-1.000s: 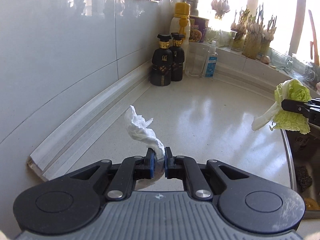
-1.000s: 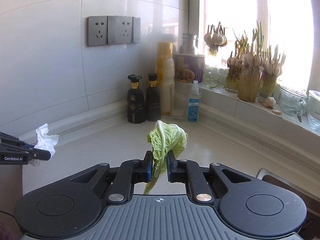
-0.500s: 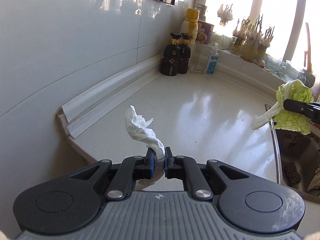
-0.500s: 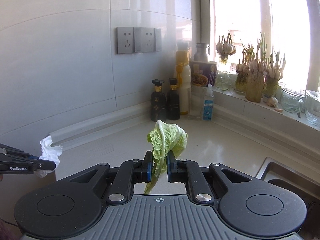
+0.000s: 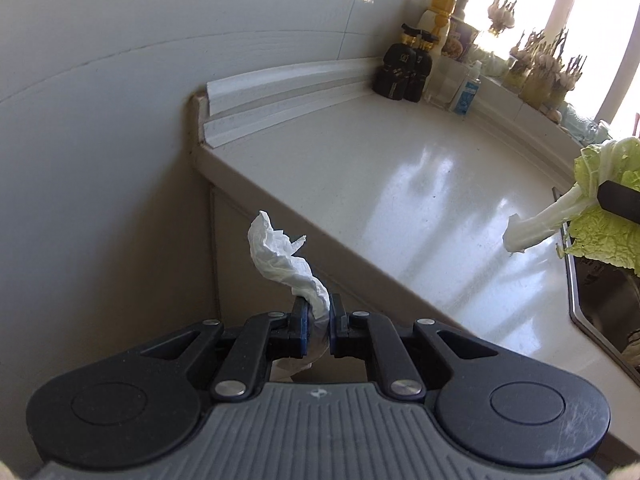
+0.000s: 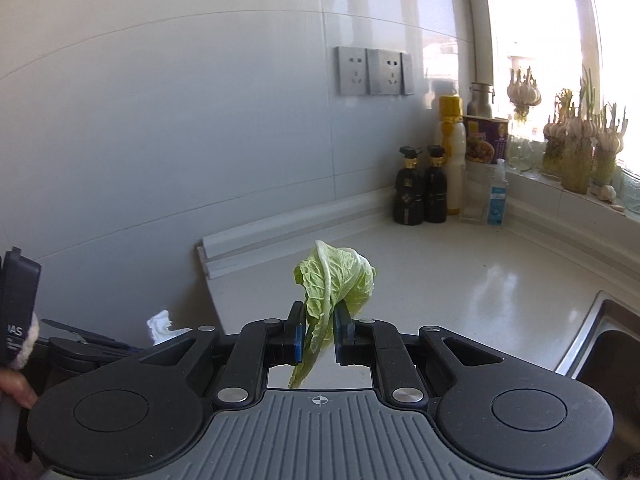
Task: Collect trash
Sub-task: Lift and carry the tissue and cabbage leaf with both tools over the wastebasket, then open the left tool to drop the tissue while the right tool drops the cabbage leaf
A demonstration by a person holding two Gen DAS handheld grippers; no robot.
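Observation:
My left gripper (image 5: 318,312) is shut on a crumpled white tissue (image 5: 280,256) and holds it in the air past the left end of the white countertop (image 5: 400,184). My right gripper (image 6: 318,328) is shut on a green cabbage leaf (image 6: 336,280) and holds it above the countertop (image 6: 460,280). The leaf also shows in the left wrist view (image 5: 592,208) at the far right, near the sink. The tissue also shows in the right wrist view (image 6: 160,324) at the lower left, with the left gripper mostly hidden behind my right gripper's body.
Two dark bottles (image 6: 420,188), a yellow-capped bottle (image 6: 452,152), a small sanitizer bottle (image 6: 498,192) and jars of sprouting garlic (image 6: 576,148) stand at the back corner and windowsill. A steel sink (image 6: 600,332) lies at the right. The tiled wall (image 5: 120,80) is at the left.
Both grippers have pulled back and to the left from the counter, each still holding its item. The left gripper now hangs beyond the counter's left end.

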